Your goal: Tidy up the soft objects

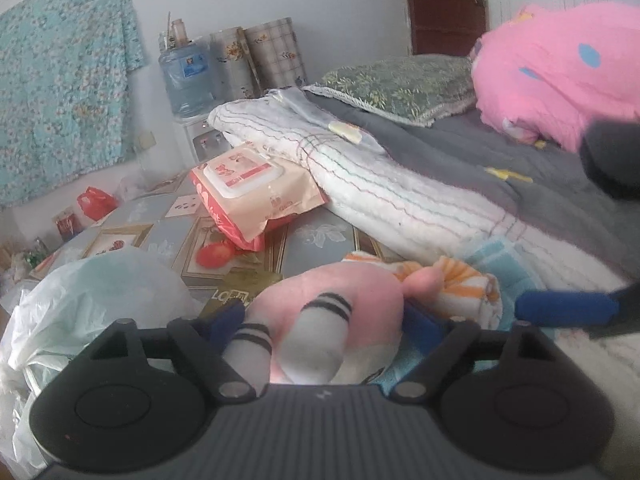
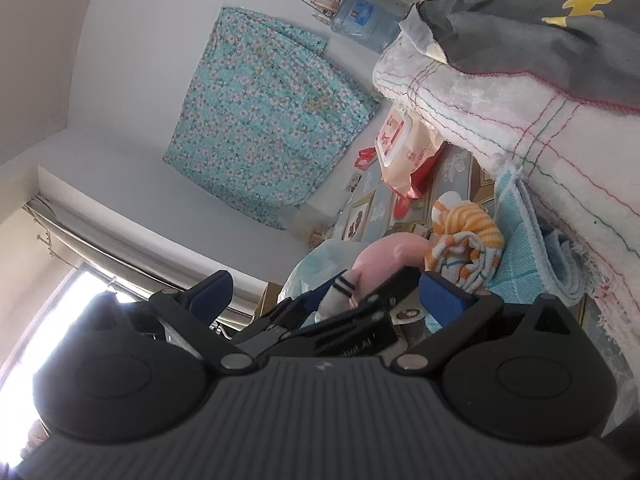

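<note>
Left gripper point(image 1: 326, 322) sits low centre in the left wrist view, blue pads either side of a pink plush toy point(image 1: 332, 300) with grey black-striped legs point(image 1: 320, 344). Pads look pressed on the toy's flanks, so it's pinching the plush, jaws fairly wide.

Right gripper point(image 2: 326, 294) is spread, nothing between its pads; the left gripper's body shows through the gap. In the left wrist view one blue finger point(image 1: 568, 308) of the right gripper pokes in from the right edge.

The plush lies on a patterned tablecloth point(image 1: 320, 236), lower centre. Touching its right side: an orange-striped cloth point(image 1: 460, 284), with a light blue towel point(image 1: 496, 252) beside that. White plastic bag point(image 1: 92, 300) lower left. Wet wipes pack point(image 1: 248, 184) mid-frame, leaning on a white folded blanket point(image 1: 384, 184). Grey blanket point(image 1: 460, 152) over it, green floral pillow point(image 1: 400, 88) behind, big pink plush point(image 1: 560, 72) upper right. Water jug point(image 1: 188, 76) and teal floral cloth point(image 1: 60, 80) on the wall, upper left.
</note>
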{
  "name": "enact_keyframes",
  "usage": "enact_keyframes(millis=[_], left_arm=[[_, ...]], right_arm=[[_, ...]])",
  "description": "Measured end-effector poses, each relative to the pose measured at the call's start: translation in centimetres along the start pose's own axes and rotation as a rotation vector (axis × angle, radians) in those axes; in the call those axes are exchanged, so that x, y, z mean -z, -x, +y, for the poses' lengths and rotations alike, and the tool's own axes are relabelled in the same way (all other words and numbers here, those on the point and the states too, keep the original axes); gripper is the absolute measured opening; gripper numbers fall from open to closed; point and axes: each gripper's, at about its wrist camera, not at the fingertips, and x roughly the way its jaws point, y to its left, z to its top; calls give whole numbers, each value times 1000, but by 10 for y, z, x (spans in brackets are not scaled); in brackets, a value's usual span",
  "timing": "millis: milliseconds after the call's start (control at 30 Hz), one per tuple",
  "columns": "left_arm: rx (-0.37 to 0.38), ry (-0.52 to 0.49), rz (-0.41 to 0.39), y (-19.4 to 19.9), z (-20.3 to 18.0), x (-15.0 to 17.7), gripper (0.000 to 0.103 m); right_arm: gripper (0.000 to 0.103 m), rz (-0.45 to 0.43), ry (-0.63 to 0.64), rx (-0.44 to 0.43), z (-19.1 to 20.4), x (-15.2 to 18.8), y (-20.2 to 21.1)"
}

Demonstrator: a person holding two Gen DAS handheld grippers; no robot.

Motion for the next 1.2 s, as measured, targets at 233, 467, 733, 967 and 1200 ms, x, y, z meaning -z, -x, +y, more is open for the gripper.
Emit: enact_keyframes(millis=[233,467,733,967,1200], left_arm=[[13,120,-73,36,18,-8,81],[130,274,-108,90,37,0,82],[322,521,9,109,54,49,82],[333,737,123,88,71,96,82],[292,843,122,79,87,117,84]], right_arm=[[100,1,2,-16,4,5,5],[100,15,5,-94,17,14,7],[100,31,23,-129,29,25,12],[100,91,27,-123,32,41,7],[100,129,37,-100,34,52,4]])
